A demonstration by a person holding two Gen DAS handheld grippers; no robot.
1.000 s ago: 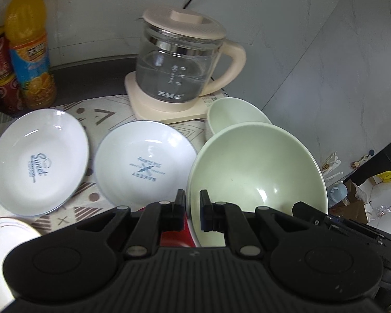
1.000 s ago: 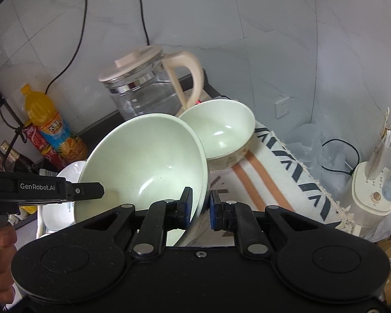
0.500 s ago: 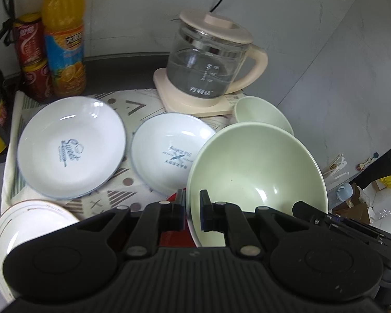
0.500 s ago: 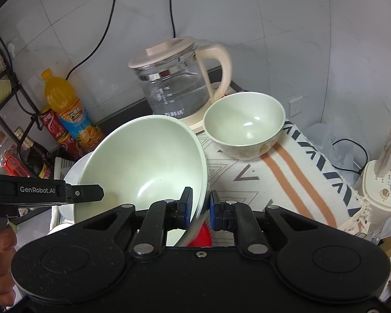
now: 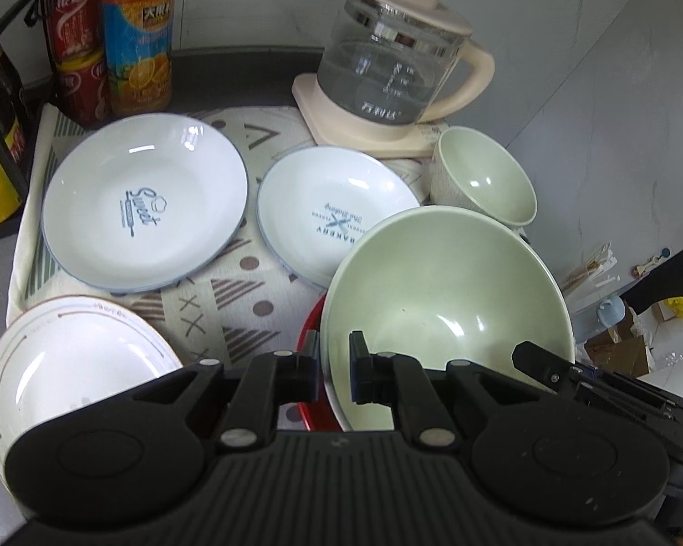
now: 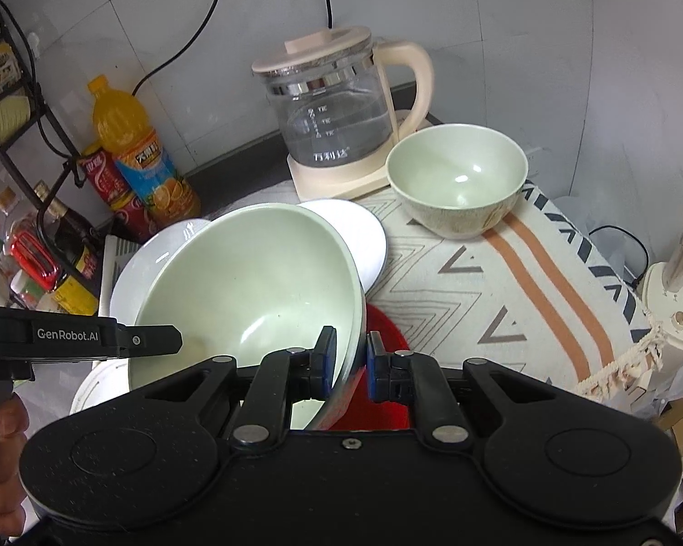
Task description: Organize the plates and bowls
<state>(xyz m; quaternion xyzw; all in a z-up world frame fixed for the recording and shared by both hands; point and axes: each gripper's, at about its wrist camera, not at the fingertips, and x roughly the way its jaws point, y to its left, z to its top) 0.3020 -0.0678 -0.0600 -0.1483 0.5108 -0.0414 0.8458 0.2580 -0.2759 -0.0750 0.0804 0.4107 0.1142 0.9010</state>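
Note:
Both grippers hold one large pale green bowl (image 5: 446, 300) by its rim, above the table. My left gripper (image 5: 333, 371) is shut on its left rim. My right gripper (image 6: 347, 366) is shut on the right rim of the same bowl (image 6: 250, 291). A red plate (image 6: 387, 382) lies under the bowl. A small green bowl (image 6: 455, 177) stands near the kettle; it also shows in the left wrist view (image 5: 482, 177). Two white plates with blue print (image 5: 145, 200) (image 5: 332, 214) lie on the cloth. A white plate with brown trim (image 5: 68, 364) lies at the front left.
A glass kettle (image 5: 396, 77) on a cream base stands at the back. An orange juice bottle (image 5: 136, 32) and red cans (image 5: 75, 50) stand at the back left. A rack with bottles (image 6: 32, 236) is on the left. The patterned cloth (image 6: 523, 282) ends at the table's right edge.
Both grippers have drawn back and up with the large green bowl still held. More of the table shows now, including the brown-trim plate and the red plate underneath.

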